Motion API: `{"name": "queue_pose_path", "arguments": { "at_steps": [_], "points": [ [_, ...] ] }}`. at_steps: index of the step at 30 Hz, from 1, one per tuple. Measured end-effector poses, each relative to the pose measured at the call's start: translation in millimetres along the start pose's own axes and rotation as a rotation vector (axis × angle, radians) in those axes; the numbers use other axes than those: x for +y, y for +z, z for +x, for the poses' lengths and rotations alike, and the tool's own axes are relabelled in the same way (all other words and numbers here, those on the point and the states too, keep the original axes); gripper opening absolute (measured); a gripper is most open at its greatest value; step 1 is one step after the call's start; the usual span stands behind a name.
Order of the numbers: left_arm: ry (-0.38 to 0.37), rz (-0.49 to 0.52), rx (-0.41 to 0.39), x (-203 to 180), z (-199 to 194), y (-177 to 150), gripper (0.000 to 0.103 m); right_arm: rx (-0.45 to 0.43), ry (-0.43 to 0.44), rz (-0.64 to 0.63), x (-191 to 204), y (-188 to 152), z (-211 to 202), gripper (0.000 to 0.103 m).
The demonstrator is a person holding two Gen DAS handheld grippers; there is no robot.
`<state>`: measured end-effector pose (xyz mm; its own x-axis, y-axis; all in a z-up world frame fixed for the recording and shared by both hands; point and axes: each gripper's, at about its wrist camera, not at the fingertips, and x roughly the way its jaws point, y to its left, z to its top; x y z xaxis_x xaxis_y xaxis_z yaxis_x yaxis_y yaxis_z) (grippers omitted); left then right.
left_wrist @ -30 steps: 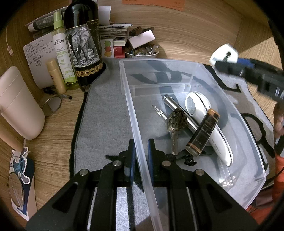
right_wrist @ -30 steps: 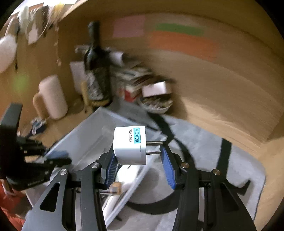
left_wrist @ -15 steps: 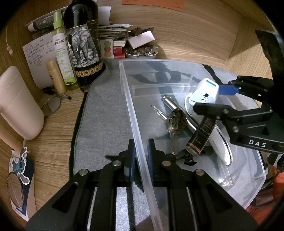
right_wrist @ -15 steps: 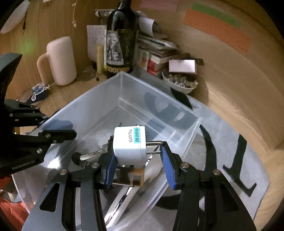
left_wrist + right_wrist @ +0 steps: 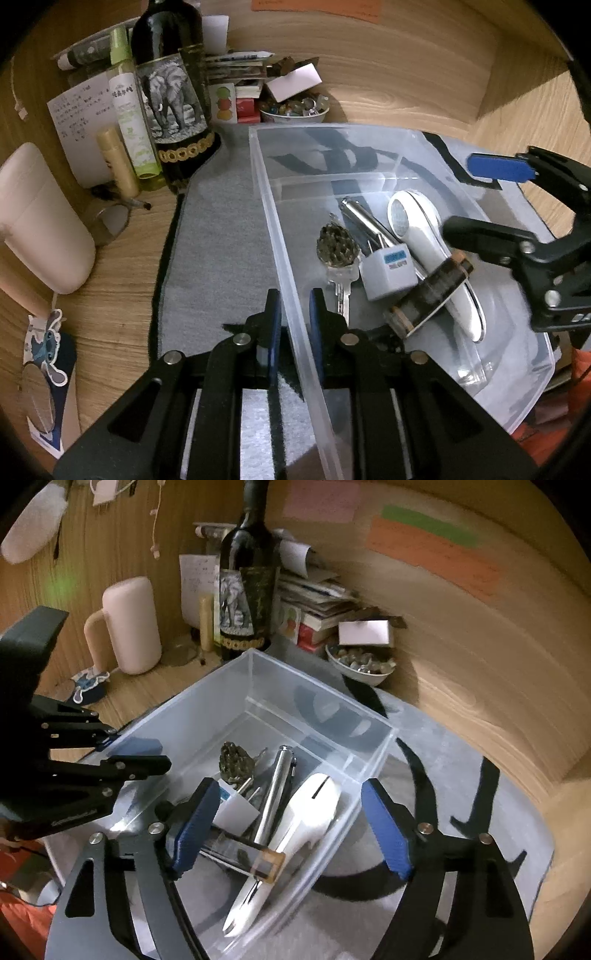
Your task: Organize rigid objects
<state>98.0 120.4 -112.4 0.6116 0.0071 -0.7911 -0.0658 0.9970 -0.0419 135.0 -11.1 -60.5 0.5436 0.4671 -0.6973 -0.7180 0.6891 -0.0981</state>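
Observation:
A clear plastic bin (image 5: pixel 266 192) (image 5: pixel 373 753) sits on a grey mat. Inside it lie a white plug adapter (image 5: pixel 388 271) (image 5: pixel 236 808), keys with a dark spiky fob (image 5: pixel 338 249) (image 5: pixel 236 764), a silver tube (image 5: pixel 360 218) (image 5: pixel 275 794), a white handheld device (image 5: pixel 424 240) (image 5: pixel 310 819) and a brown-capped dark tube (image 5: pixel 428 295) (image 5: pixel 240 853). My left gripper (image 5: pixel 293 325) is shut on the bin's near wall. My right gripper (image 5: pixel 288 830) (image 5: pixel 476 195) is open and empty above the bin.
At the back stand a dark wine bottle with an elephant label (image 5: pixel 173 99) (image 5: pixel 245 590), a green spray bottle (image 5: pixel 129 110), a pink mug (image 5: pixel 33 221) (image 5: pixel 129 624), a bowl of small items (image 5: pixel 293 109) (image 5: pixel 364 662) and stacked books (image 5: pixel 314 605). Wooden walls enclose the desk.
My right gripper carried the white plug adapter over the bin, then opened. The adapter now lies in the bin beside the keys. My left gripper has not moved.

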Motion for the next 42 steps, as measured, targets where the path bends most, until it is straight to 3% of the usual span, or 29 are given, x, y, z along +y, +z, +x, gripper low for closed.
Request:
{"name": "queue_pose_path", "arguments": {
  "at_steps": [4,11,16,21,26,28,31,42],
  "points": [
    [0.041,0.006,-0.032,1,-11,3,0.03,-0.034,-0.02,0.024,-4,-5,-15,0.081],
    [0.067,0.0,-0.146,0,-55,9,0.033,-0.106,-0.047,0.073,-10,-14,-48,0.082],
    [0.062,0.014,-0.24,-14,-85,8,0.052,-0.178,-0.07,0.113,-15,-20,-76,0.084],
    [0.036,0.034,-0.321,-35,-110,5,0.057,-0.271,-0.119,0.156,-16,-31,-108,0.103],
    [0.035,0.02,-0.423,-54,-133,1,0.078,-0.335,-0.166,0.179,-14,-43,-136,0.103],
    [0.036,0.009,-0.459,-60,-140,-2,0.092,-0.355,-0.19,0.194,-12,-48,-145,0.103],
    [0.041,-0.009,-0.523,-71,-153,-8,0.098,-0.405,-0.231,0.215,-9,-58,-162,0.103],
    [0.003,-0.007,-0.583,-94,-166,-27,0.101,-0.482,-0.258,0.262,-1,-81,-189,0.103]
  ]
}}
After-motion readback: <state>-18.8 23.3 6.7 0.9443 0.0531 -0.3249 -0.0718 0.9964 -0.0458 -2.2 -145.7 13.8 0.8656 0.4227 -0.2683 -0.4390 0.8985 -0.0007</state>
